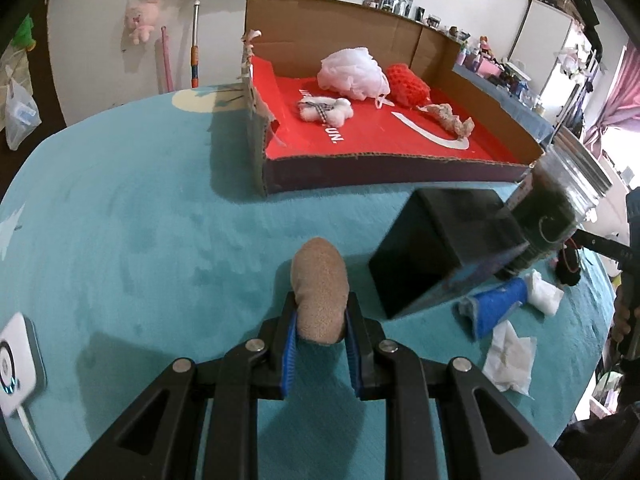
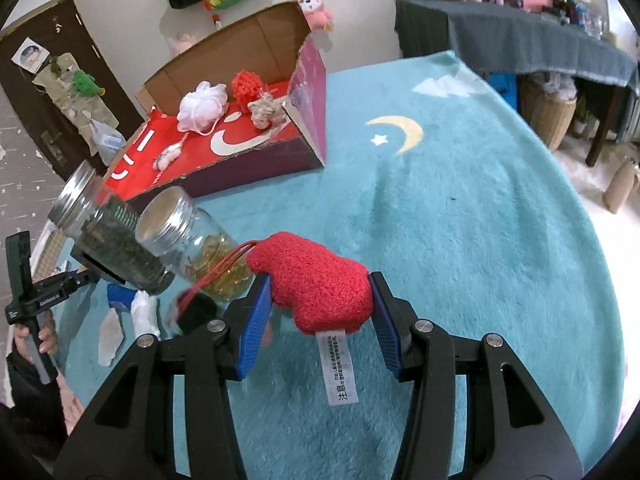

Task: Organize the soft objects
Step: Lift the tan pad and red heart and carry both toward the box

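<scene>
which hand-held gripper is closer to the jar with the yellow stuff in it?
Right. The right hand-held gripper, clamping a red plush piece, is right beside the yellow-filled jar. The left hand-held gripper, holding a tan soft object, doesn't see that jar.

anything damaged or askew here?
The cardboard box is torn: its left wall is ragged with frayed tape. Crumpled tissues litter the rug. Both grippers grip soft items normally.
</scene>
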